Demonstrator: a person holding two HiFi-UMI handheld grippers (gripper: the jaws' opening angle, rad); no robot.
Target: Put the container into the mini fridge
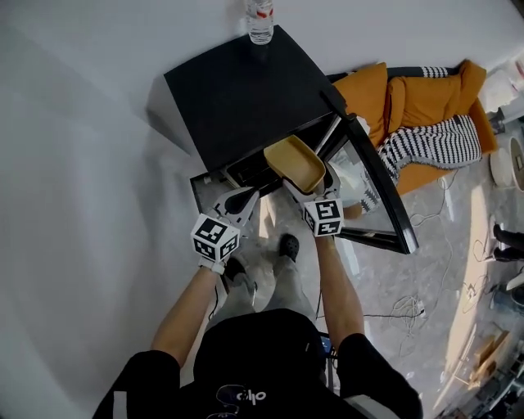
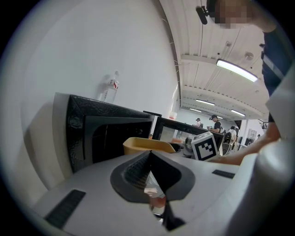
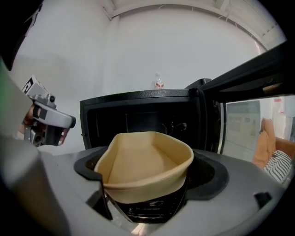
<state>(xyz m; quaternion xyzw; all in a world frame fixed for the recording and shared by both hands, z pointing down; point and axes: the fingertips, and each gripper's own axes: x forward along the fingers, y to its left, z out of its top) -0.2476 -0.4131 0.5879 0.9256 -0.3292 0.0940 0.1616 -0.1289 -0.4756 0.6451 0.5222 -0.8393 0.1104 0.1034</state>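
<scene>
At the centre of the head view, the right gripper (image 1: 301,188) holds the tan container (image 1: 295,162) by its near end, level and just in front of the mouth of the black mini fridge (image 1: 237,98). Its jaws clamp the container's near wall, and the right gripper view shows the rim bowed inward by the squeeze. The left gripper (image 1: 246,196) hangs lower left of the container, near the left side of the opening, with its jaws together on nothing (its own view shows them meeting in a thin seam).

What could go wrong, as I judge it: the container is held at one end only, so its far end may dip on the way in and catch the lower lip of the opening. The soft wall could also slide out of the pinch if it is bumped. A drift to the right of the frame would strike the door (image 1: 381,188) or its hinge side. The water bottle (image 1: 259,20) on top of the fridge stands well apart from the path and looks safe.

Room to move seems fair. In the right gripper view the dark cavity spans wider than the container on both sides, and the door stands swung well open at right. A small fitting shows on the back wall, so depth is the limit I cannot read.
</scene>
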